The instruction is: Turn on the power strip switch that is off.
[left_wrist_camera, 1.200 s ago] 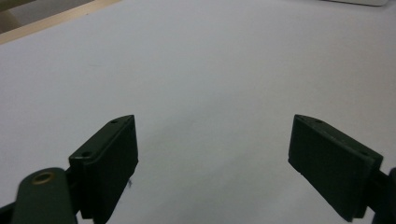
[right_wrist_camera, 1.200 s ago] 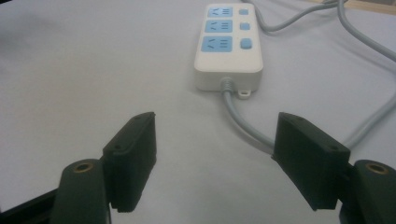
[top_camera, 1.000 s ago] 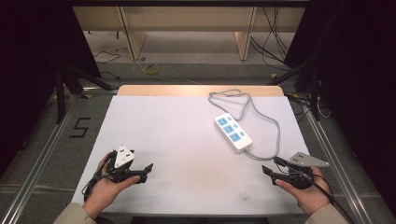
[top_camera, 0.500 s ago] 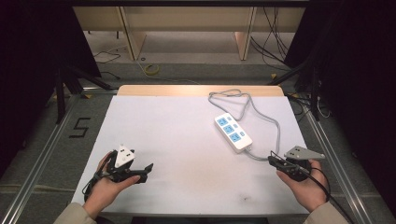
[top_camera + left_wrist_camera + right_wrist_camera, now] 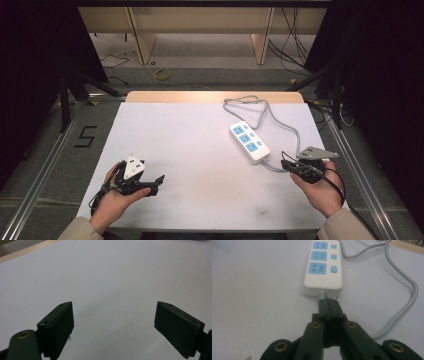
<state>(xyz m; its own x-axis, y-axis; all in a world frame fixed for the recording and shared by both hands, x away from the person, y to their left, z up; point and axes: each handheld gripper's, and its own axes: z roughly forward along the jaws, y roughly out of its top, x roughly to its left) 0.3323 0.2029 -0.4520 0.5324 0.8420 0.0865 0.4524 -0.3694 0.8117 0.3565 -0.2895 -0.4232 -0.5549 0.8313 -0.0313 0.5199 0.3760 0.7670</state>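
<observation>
We've got the white power strip (image 5: 249, 141) on the table (image 5: 190, 150), right of centre, w/ its grey cable (image 5: 280, 120) looping behind and round its right side. The right gripper (image 5: 328, 301) (jaws just clamped together, nothing between) sits just beside the strip's near end by the cable stub. Left gripper (image 5: 113, 322), well apart at front-left, gapes wide over bare tabletop.

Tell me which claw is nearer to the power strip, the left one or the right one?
The right. The right claw is shut just at the near end of the power strip, where its cable comes out. The left claw is open, far across the table from it.
</observation>
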